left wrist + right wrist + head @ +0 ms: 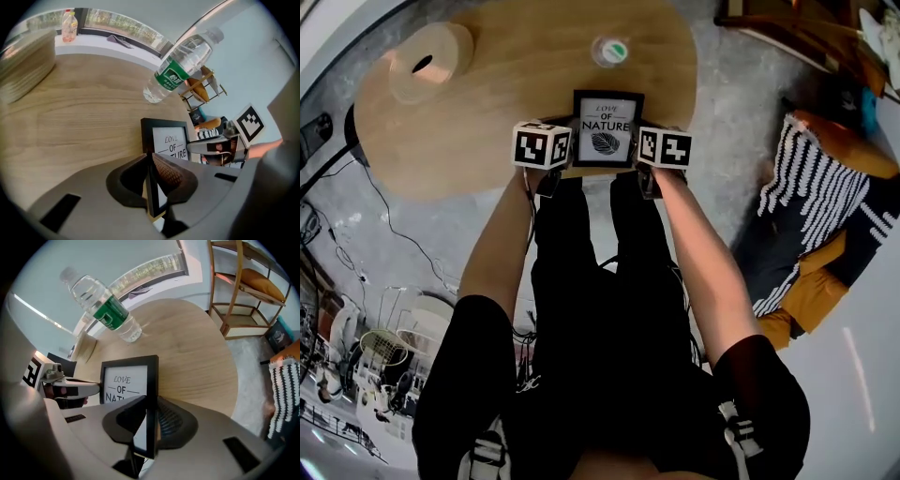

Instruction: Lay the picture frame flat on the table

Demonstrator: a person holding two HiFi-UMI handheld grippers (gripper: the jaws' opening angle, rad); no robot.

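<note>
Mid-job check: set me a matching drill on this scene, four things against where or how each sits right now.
Things:
1. picture frame
2. water bottle
3. round tan object
4. striped cushion

States:
A. off the table, to its right
B. clamped at its side edges by the jaws of the left gripper and right gripper
C. on the table beyond the frame, green label
D. at the table's left end

Pairs: 1-B, 2-C, 3-D, 4-A
</note>
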